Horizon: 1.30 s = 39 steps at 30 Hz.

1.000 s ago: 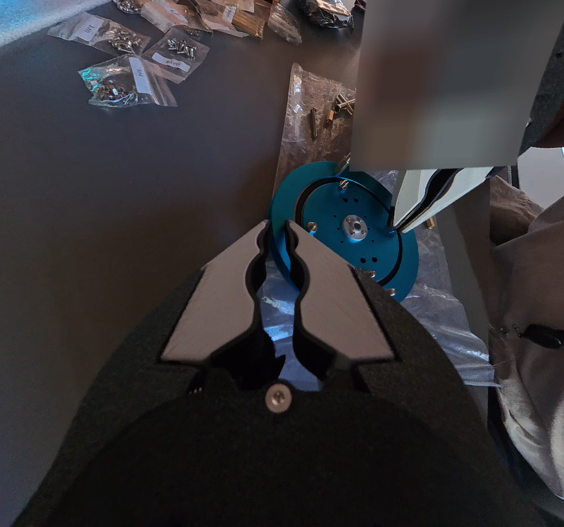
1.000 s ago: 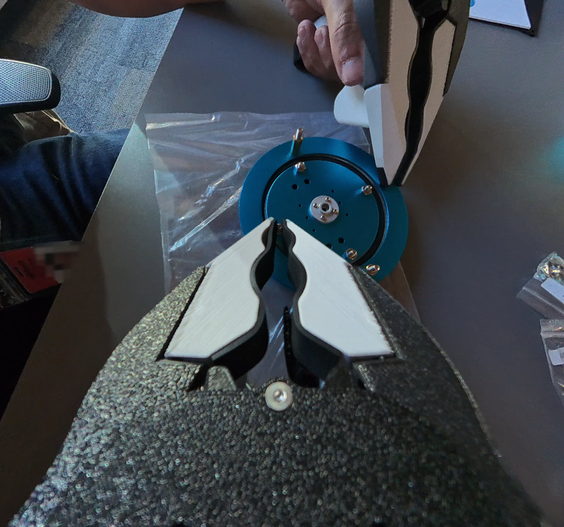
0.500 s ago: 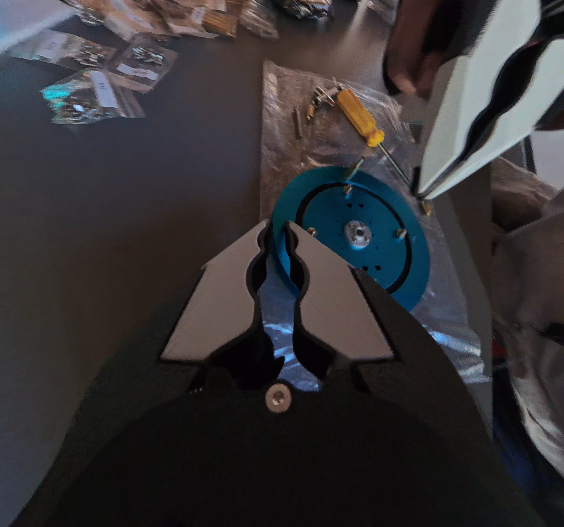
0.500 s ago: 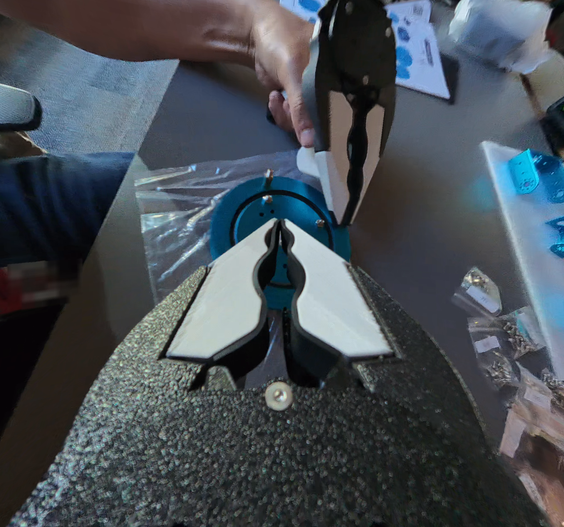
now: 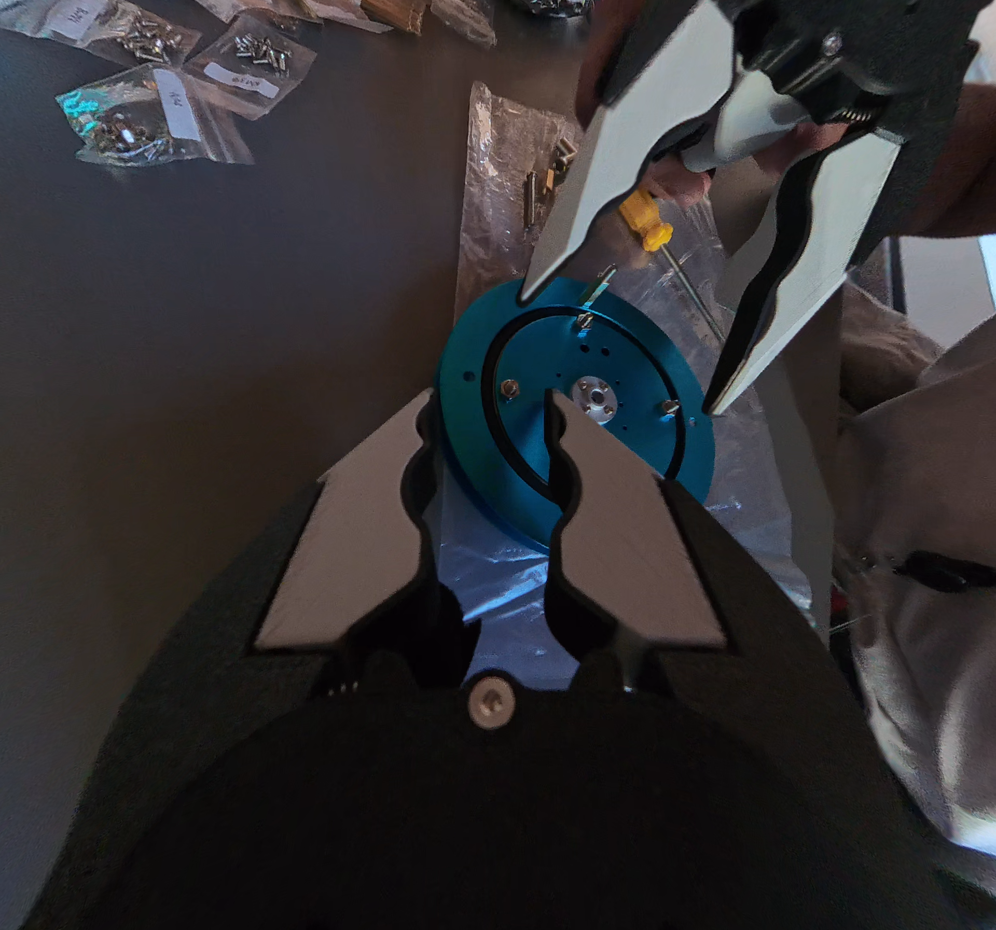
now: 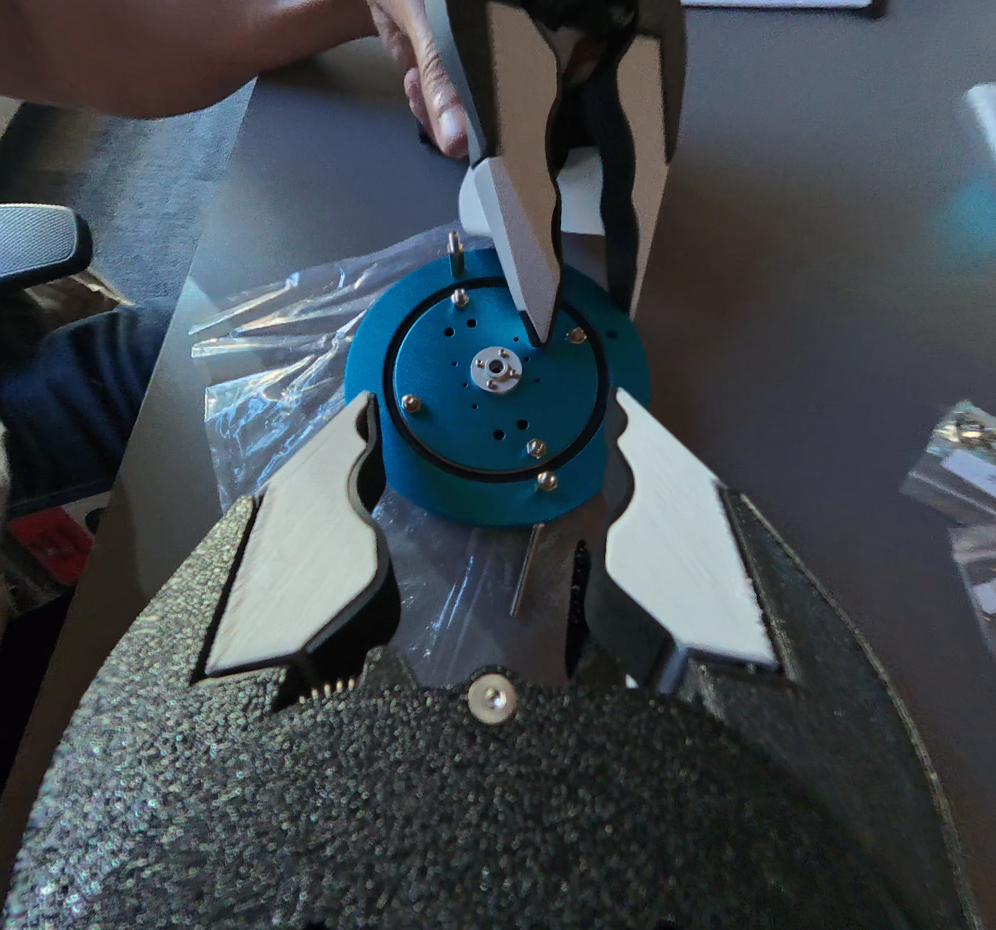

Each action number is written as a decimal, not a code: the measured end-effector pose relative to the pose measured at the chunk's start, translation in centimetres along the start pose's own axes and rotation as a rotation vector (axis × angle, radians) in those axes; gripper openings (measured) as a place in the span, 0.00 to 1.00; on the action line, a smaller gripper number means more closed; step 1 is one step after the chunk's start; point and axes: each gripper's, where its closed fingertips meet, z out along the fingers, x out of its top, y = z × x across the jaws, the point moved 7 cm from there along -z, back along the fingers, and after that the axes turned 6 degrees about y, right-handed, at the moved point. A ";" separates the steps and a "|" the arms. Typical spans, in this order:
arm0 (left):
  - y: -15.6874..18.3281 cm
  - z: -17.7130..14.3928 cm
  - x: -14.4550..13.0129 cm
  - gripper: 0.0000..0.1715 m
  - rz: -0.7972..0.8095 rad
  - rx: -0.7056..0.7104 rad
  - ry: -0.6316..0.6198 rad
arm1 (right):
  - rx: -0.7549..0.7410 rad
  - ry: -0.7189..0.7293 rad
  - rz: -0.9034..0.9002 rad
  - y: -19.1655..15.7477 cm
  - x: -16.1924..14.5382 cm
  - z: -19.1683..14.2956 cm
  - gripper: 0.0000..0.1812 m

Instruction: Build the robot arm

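On a dark table [image 5: 269, 311], two hand-held grippers that were pressed together a second ago now stand spread around a blue metal disc [image 6: 485, 403] lying on a clear plastic bag [image 6: 280, 365]. The right gripper [image 6: 493, 397] straddles the disc's near edge; the left gripper [image 5: 488, 395] brackets its opposite rim, one finger over the hub. Small screws [image 6: 547, 480] stud the disc's face.

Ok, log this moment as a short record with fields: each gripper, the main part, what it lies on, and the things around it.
left gripper: open, fingers astride the near rim of the disc
right gripper: open, fingers on either side of the disc
blue disc: round, flat, silver hub at centre, small studs on top
clear plastic bag: under the disc
yellow screwdriver: on the bag beyond the disc
bags of screws: far left on the dark table
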 end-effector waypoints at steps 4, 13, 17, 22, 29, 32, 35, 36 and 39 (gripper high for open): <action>0.2 0.2 0.1 0.21 0.031 0.017 -0.003 | 0.010 -0.019 -0.026 0.0 -0.4 0.6 0.48; 0.2 0.5 0.4 0.17 0.051 0.058 0.014 | 0.029 -0.005 -0.003 0.0 -0.3 1.0 0.48; 0.3 0.5 0.4 0.16 0.074 0.060 0.010 | 0.033 -0.001 -0.009 -0.2 -0.4 0.9 0.48; 0.3 0.6 0.4 0.16 0.079 0.063 0.010 | 0.033 0.001 -0.010 -0.3 -0.4 0.9 0.48; 0.3 0.6 0.4 0.16 0.083 0.071 0.008 | 0.037 0.002 -0.010 -0.4 -0.4 0.9 0.48; 0.3 0.6 0.4 0.16 0.082 0.067 0.012 | 0.037 -0.001 -0.005 -0.4 -0.4 0.7 0.47; 0.2 0.6 0.5 0.18 0.072 0.073 0.020 | 0.029 0.007 -0.005 0.0 0.0 -1.4 0.43; 0.2 0.6 0.5 0.20 0.068 0.077 0.021 | 0.028 0.021 -0.003 0.4 0.0 -2.6 0.37; 0.3 0.7 0.5 0.17 0.073 0.058 0.018 | 0.076 0.079 0.066 1.1 -0.5 -5.1 0.29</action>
